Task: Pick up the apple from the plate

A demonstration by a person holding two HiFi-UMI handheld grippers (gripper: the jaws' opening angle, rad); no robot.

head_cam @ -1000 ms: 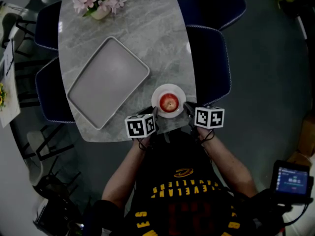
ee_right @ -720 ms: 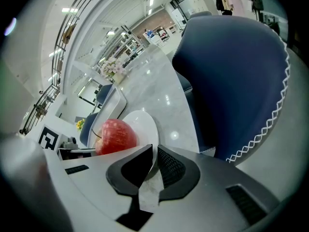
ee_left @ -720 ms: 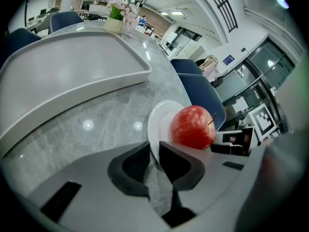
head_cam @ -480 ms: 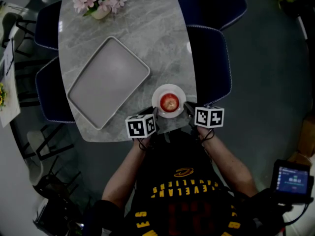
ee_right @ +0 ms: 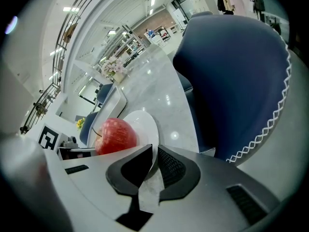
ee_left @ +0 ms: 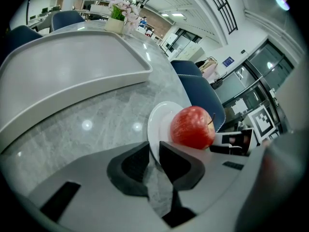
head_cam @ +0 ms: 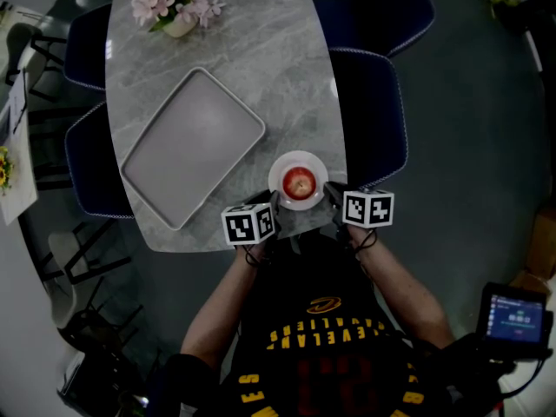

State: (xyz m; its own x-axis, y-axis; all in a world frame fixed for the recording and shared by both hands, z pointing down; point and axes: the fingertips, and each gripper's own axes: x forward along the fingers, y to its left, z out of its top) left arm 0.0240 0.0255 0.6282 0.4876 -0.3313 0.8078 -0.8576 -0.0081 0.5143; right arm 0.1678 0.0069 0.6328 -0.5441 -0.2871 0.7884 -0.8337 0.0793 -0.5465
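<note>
A red apple (head_cam: 299, 182) rests on a small white plate (head_cam: 298, 157) near the front edge of the grey marble table (head_cam: 261, 50). My left gripper (head_cam: 273, 201) is at the plate's near-left rim and my right gripper (head_cam: 330, 190) at its right rim. In the left gripper view the jaws of the left gripper (ee_left: 153, 161) stand almost together with the plate (ee_left: 157, 124) rim between them, the apple (ee_left: 192, 127) just beyond. The right gripper (ee_right: 153, 166) likewise pinches the plate (ee_right: 142, 124) rim, with the apple (ee_right: 115, 135) to its left.
A large grey tray (head_cam: 193, 144) lies left of the plate. A pot of pink flowers (head_cam: 176, 3) stands at the far end. Dark blue chairs (head_cam: 369, 111) flank the table on both sides. The table's front edge runs just behind both grippers.
Only the head camera has shifted slightly. The apple, plate and both grippers stay where they were.
</note>
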